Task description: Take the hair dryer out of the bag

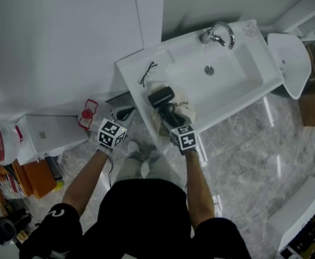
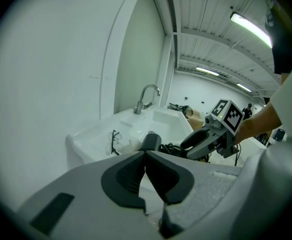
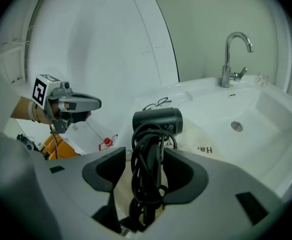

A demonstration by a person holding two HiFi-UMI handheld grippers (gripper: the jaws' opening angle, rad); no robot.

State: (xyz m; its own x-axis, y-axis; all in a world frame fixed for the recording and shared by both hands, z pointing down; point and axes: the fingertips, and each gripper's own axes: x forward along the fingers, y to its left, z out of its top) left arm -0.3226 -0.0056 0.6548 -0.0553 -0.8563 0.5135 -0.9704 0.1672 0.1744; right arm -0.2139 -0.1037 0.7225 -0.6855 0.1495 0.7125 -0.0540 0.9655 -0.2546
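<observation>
A: Materials first. What is the dryer (image 1: 162,97)?

B: Matt black plastic, with a short barrel-shaped body. A black rubbery cord (image 3: 146,174) is looped in coils along its handle. It lies on the bag (image 1: 187,104), which is cream cloth, crumpled, with dark print on it.

A: Where is that?

B: On the white counter (image 1: 133,69), at 8 o'clock of the drain in the head view. The counter is smooth and glossy and moulded in one piece with the rectangular basin (image 1: 238,74). A curved chrome tap (image 1: 220,34) stands at 12 o'clock of the drain. Thin black-framed glasses (image 1: 147,73) lie at 11 o'clock of the dryer.

A: Right gripper (image 3: 146,154)?

B: Its jaws are spread wide. The handle and coiled cord stand between them. The 3 o'clock pad is against the cord. The 9 o'clock pad shows a gap, so there is no squeeze.

A: Left gripper (image 2: 146,153)?

B: Its pads are pressed together with nothing between them. It is held off the counter's edge, at 8 o'clock of the dryer, touching nothing.

A: The room?

B: The floor (image 1: 244,144) is grey and marble-patterned, polished, with glare streaks. There is a plain white wall (image 1: 66,36) at 10 o'clock.
</observation>
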